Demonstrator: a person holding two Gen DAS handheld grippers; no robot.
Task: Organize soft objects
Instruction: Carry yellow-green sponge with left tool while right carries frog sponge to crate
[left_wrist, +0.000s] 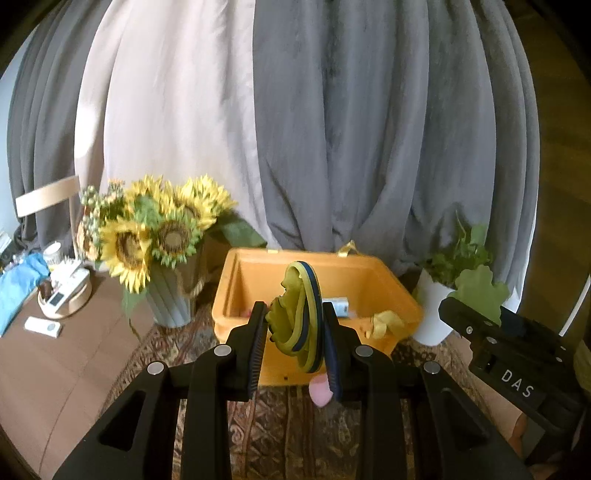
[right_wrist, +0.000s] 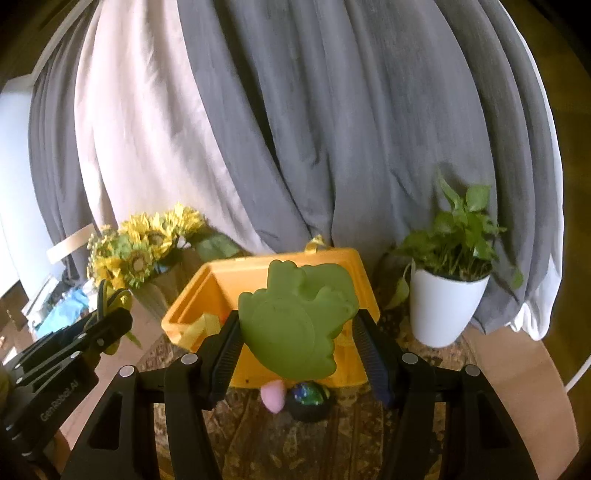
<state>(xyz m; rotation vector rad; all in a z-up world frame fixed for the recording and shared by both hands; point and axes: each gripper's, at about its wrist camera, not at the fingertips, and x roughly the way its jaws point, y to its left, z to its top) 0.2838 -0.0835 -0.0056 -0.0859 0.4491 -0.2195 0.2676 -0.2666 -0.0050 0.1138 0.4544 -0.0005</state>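
Observation:
My left gripper (left_wrist: 295, 334) is shut on a yellow-green and blue soft toy (left_wrist: 299, 317), held upright in front of the open orange box (left_wrist: 391, 284). My right gripper (right_wrist: 299, 336) is shut on a flat green frog-shaped soft toy (right_wrist: 295, 325), also held in front of the orange box (right_wrist: 364, 273). A pink soft egg (right_wrist: 274, 396) and a dark blue-green ball (right_wrist: 308, 394) lie on the patterned cloth below the box front. The pink egg also shows in the left wrist view (left_wrist: 319, 392). The right gripper with the green toy (left_wrist: 480, 291) appears at the right of the left view.
Inside the box lie a small white-blue item (left_wrist: 338, 304) and yellow ribbon (left_wrist: 384, 323). A sunflower vase (left_wrist: 162, 236) stands left of the box, a white potted plant (right_wrist: 443, 295) right of it. A tray of small items (left_wrist: 66, 295) sits far left. Grey and white curtains hang behind.

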